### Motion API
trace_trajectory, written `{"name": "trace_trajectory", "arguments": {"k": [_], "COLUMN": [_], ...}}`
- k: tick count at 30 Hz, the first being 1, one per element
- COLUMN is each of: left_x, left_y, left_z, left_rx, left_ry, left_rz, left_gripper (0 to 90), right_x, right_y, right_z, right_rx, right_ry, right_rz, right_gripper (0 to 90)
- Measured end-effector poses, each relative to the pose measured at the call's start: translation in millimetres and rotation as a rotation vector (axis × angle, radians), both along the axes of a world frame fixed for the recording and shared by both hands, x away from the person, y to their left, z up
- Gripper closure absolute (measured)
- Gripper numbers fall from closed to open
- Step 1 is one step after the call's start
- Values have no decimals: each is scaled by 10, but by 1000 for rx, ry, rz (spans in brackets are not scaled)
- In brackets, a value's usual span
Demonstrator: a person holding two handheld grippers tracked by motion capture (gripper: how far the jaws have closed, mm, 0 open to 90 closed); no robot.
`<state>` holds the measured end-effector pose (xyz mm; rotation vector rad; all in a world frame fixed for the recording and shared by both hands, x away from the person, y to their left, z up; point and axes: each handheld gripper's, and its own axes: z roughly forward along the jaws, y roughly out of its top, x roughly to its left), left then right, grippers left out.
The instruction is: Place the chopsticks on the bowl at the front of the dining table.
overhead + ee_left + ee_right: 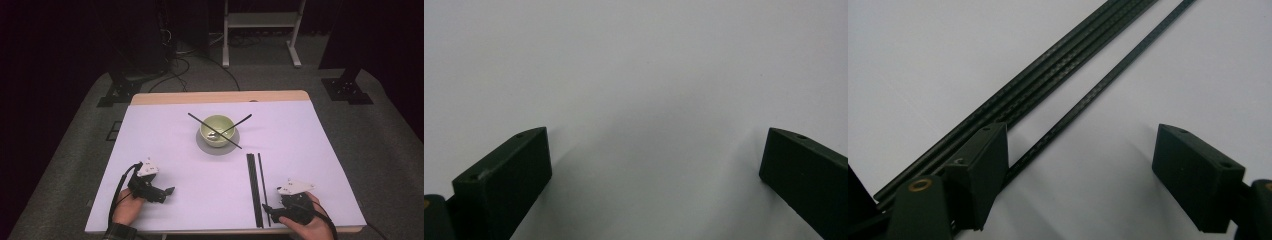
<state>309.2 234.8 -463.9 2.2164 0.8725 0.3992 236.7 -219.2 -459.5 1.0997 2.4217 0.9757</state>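
A pale green bowl (216,129) stands on a grey saucer (205,146) at the middle of the white table top (165,135). Two thin black rods (199,120) lie crossed over the bowl. A bundle of black rods (253,190) (1048,80) lies at the front right, and a single rod (262,180) (1098,90) lies beside it. My right gripper (272,215) (1083,132) is low over the near ends, open; the single rod runs between its jaws, close to the left one, with no pad pressing on it. At the front left my left gripper (170,191) (656,150) is open over bare table.
A wooden strip (220,97) borders the table's far edge. On the floor beyond stand a white frame (260,30) and black stand feet (117,92), with loose cables (175,65). The front edge of the table runs just under both hands.
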Motion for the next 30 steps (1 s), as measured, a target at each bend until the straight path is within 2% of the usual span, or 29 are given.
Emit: {"name": "trace_trajectory", "arguments": {"k": [13,30], "left_x": [0,1], "left_y": [0,0], "left_z": [0,0], "left_rx": [0,0], "left_ry": [0,0], "left_rz": [0,0], "left_gripper": [0,0], "right_x": [52,93], "right_y": [-113,-178], "right_z": [-5,9], "right_rx": [-12,-25], "right_ry": [6,20], "right_rz": [-32,-54], "right_gripper": [141,135]}}
